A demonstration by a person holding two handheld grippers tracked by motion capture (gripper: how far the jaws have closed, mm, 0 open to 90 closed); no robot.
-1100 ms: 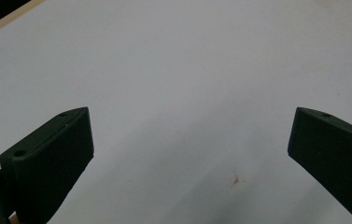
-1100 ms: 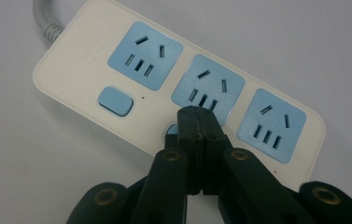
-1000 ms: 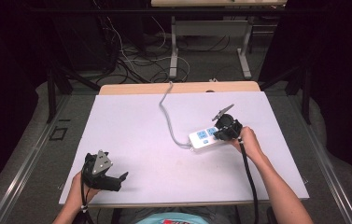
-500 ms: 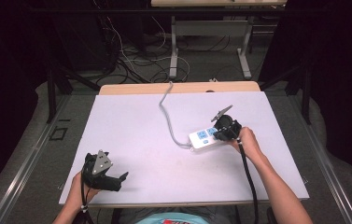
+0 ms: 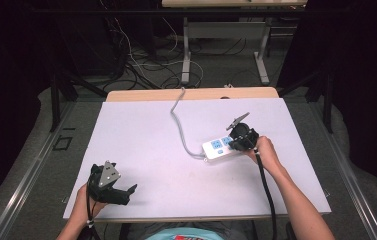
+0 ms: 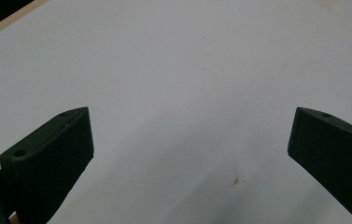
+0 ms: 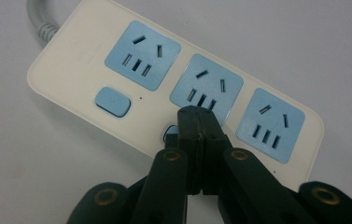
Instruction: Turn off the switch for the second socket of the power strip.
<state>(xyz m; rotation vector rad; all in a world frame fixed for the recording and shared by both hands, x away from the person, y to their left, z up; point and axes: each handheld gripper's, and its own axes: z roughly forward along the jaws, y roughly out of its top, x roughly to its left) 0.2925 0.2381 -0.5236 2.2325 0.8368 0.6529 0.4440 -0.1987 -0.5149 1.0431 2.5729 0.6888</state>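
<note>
A: What does the high view show?

B: A white tabletop [image 5: 176,165] with a wooden strip along its far edge. A white power strip [image 5: 219,148] lies right of centre. Its long axis runs from lower left to upper right, and its grey cord [image 5: 178,122] leaves the left end and curves away over the far edge. The right tongs [image 5: 240,141] sit on the strip's right end, held by the right hand [image 5: 263,152]. The left tongs [image 5: 121,194] rest near the front left corner, well apart from the strip, in the left hand [image 5: 83,202].

A: What do the gripper views add?

B: The right gripper view shows detail lost from above: three blue socket panels [image 7: 207,87] in a row and a blue button [image 7: 113,101] beside the cord end. The right tongs [image 7: 203,122] are closed, jaws pressed together with nothing between them, tips at a second small blue button [image 7: 170,136] below the middle socket; I cannot tell whether they touch it. The left gripper view shows the left tongs [image 6: 190,140] spread wide, holding nothing, over bare white surface bearing a small brown mark [image 6: 235,180].

A: And the room?

B: Dark. Beyond the tabletop are grey floor, tangled cables [image 5: 141,65] and the metal legs of another table [image 5: 226,35].
</note>
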